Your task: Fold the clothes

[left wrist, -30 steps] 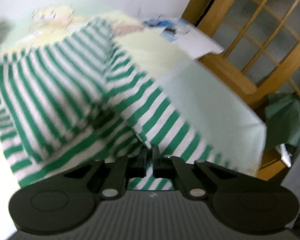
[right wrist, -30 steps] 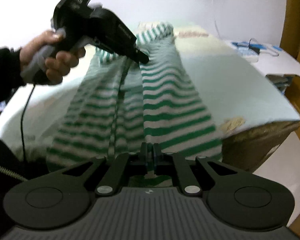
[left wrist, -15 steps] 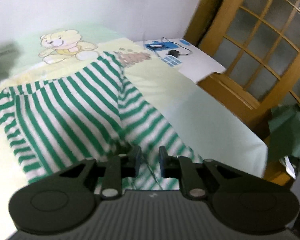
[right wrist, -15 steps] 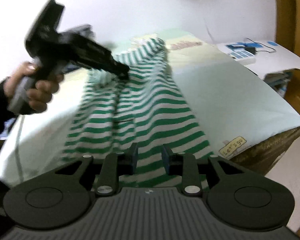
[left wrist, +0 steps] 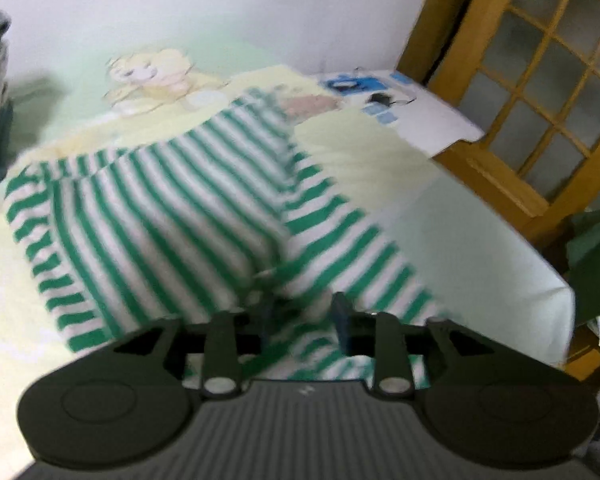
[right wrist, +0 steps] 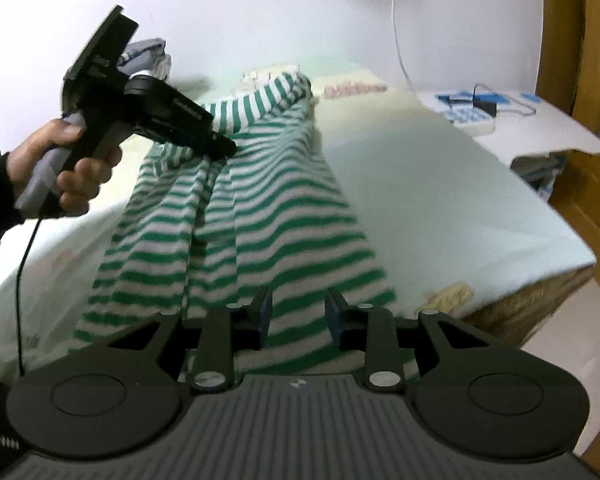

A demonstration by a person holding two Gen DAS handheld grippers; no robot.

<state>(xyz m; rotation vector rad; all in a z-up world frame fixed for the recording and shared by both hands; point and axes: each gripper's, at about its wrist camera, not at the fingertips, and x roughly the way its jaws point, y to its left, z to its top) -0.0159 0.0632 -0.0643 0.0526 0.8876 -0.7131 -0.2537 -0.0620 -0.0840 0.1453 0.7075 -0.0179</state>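
A green-and-white striped garment (left wrist: 172,216) lies rumpled on a pale green and yellow bed sheet (left wrist: 460,232). My left gripper (left wrist: 303,316) is open just above its near edge, with striped cloth showing between the spread fingers. In the right wrist view the garment (right wrist: 284,216) runs from the far side of the bed to the near edge. My right gripper (right wrist: 298,312) is open over its near end, holding nothing. A hand (right wrist: 72,160) holds the left gripper (right wrist: 226,150) at the garment's bunched left side.
A white side table (left wrist: 420,116) with blue items stands past the bed. A wooden lattice door (left wrist: 540,80) and a green cloth (left wrist: 592,248) are at the right. Folded grey clothes (right wrist: 148,56) sit by the wall. The bed's corner (right wrist: 572,256) drops off at right.
Both grippers were shut on the striped garment a second ago and have let go. Their fingers are now spread wider. The garment has settled onto the bed.
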